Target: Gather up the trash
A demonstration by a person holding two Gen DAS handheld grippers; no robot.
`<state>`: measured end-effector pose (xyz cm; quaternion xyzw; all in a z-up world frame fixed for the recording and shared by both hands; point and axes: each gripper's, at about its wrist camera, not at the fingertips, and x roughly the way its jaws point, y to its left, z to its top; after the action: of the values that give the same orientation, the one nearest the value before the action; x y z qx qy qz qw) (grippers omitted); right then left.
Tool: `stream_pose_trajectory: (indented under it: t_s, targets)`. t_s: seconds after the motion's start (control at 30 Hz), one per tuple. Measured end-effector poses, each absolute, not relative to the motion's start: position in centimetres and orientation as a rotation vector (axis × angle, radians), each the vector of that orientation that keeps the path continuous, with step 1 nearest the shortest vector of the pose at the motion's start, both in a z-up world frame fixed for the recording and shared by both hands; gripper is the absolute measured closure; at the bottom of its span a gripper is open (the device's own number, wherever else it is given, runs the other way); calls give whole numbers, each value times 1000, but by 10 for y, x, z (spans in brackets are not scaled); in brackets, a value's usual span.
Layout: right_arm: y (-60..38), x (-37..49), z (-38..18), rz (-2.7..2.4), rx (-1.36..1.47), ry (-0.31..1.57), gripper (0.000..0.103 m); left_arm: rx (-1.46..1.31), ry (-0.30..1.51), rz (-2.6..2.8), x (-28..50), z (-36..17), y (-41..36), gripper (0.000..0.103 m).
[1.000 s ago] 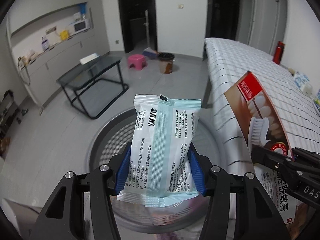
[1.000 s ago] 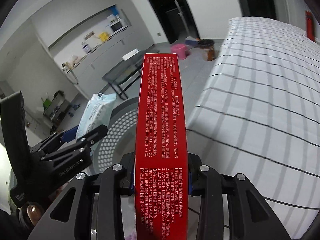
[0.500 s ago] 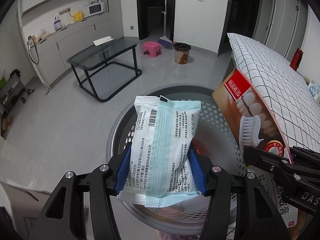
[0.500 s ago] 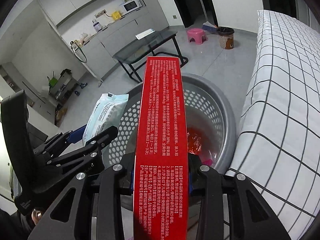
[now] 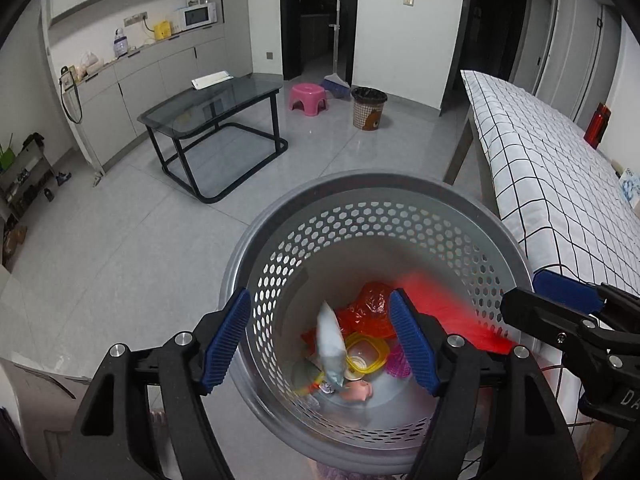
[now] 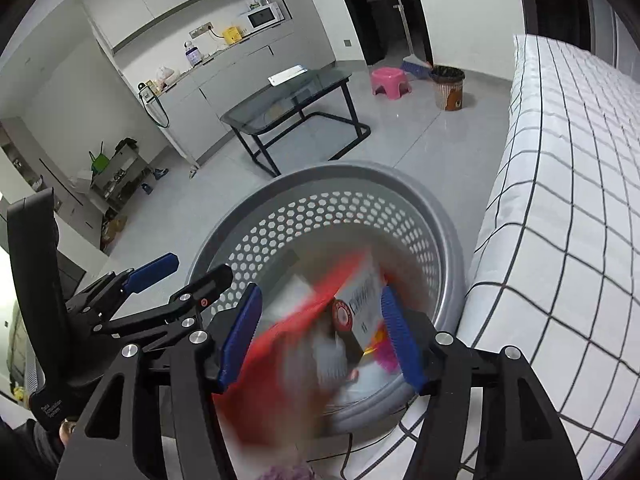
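Observation:
A grey perforated basket [image 5: 360, 200] stands on the floor beside the bed; it also shows in the right wrist view [image 6: 448, 232]. My left gripper [image 5: 320, 340] is open above it. A pale blue packet [image 5: 331, 344] is falling inside, over red wrapping [image 5: 370, 308] and a yellow-rimmed lid [image 5: 366, 354]. My right gripper [image 6: 320, 336] is open above the basket. The red toothpaste box [image 6: 320, 316], blurred, is dropping between its fingers; it shows as a red streak [image 5: 448, 300] in the left wrist view.
A bed with a white checked cover [image 5: 560, 184] borders the basket on the right. A glass-topped black table [image 5: 212, 108], a pink stool [image 5: 308, 96] and a small brown bin [image 5: 369, 108] stand farther back on the grey floor.
Both grippers have opened. The blue packet left the left gripper and the red box left the right one; both are falling into the basket. The views tilted down toward the basket.

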<state>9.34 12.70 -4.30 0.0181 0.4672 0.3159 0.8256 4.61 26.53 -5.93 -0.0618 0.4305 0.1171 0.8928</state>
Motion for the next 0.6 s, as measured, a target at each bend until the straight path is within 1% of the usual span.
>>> stream_pose_trajectory:
  t_s: [0.13, 0.23, 0.4, 0.6]
  targets:
    - [125, 89, -43, 669, 37, 989, 43, -129, 894, 246, 46, -58, 265, 32]
    - [124, 89, -44, 668, 40, 989, 43, -127, 894, 248, 45, -57, 264, 29]
    - [117, 86, -43, 661, 48, 975, 43, -126, 894, 255, 42, -54, 264, 29]
    - [111, 83, -43, 652, 45, 973, 43, -118, 892, 262, 40, -52, 258, 26]
